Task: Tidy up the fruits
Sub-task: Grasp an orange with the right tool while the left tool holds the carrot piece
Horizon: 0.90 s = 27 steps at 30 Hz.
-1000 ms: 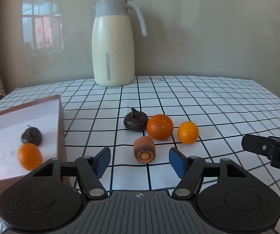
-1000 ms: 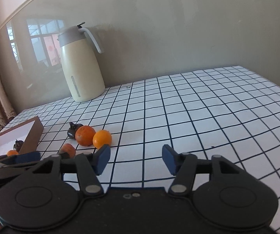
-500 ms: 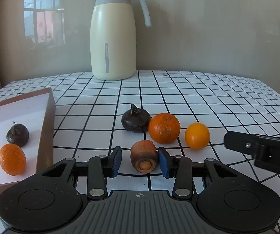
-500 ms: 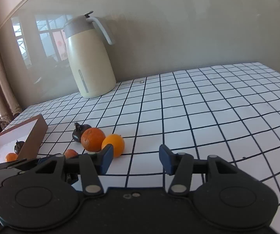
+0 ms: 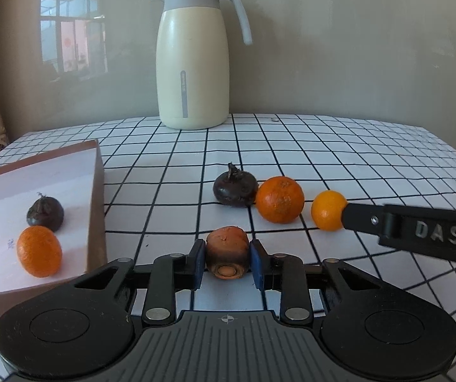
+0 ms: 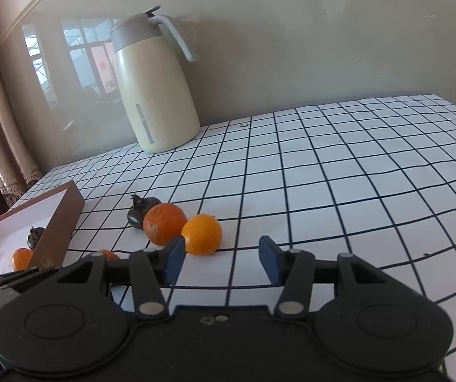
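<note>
The shallow box (image 5: 99, 210) at left holds a mandarin (image 5: 39, 251), gathering sorted produce. The left gripper (image 5: 227, 259) pinches the carrot chunk (image 5: 227, 254) on the tablecloth (image 5: 355, 159). The right gripper (image 6: 221, 259), spread wide and empty, nears the small orange (image 6: 202, 234).

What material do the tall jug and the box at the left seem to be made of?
Jug: probably cream-painted metal with a grey plastic lid and handle; it shows a soft satin sheen. Box: likely cardboard, with thin brown walls and a matte white inside.
</note>
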Available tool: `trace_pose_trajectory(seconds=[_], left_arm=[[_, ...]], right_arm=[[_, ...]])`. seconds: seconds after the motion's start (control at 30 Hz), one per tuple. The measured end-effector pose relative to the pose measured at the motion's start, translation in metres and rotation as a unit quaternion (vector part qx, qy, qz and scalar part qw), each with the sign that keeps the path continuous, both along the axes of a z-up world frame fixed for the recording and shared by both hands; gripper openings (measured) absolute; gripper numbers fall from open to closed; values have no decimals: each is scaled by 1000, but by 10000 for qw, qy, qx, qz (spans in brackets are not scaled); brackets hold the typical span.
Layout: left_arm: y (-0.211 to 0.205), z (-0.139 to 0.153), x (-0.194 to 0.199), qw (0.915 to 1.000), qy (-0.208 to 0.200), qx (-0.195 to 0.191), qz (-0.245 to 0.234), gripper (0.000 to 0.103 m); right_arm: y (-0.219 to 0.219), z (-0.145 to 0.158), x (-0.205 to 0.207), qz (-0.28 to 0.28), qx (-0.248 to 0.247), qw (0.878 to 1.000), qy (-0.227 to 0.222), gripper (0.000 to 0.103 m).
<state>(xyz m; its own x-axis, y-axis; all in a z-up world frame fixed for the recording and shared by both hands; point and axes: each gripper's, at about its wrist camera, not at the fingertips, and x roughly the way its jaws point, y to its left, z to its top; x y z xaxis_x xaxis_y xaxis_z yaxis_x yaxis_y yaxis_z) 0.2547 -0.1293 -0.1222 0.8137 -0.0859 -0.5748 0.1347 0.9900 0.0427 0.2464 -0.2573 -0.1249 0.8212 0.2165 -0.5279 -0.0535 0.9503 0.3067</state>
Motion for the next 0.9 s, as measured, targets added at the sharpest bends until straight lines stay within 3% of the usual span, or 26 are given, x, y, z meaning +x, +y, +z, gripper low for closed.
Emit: trace_pose_trajectory(seconds=[0.9], left_arm=[[25, -4, -15, 10000, -50, -18, 3, 30]], right_arm=[[20, -5, 35, 78, 38, 9998, 165, 35]])
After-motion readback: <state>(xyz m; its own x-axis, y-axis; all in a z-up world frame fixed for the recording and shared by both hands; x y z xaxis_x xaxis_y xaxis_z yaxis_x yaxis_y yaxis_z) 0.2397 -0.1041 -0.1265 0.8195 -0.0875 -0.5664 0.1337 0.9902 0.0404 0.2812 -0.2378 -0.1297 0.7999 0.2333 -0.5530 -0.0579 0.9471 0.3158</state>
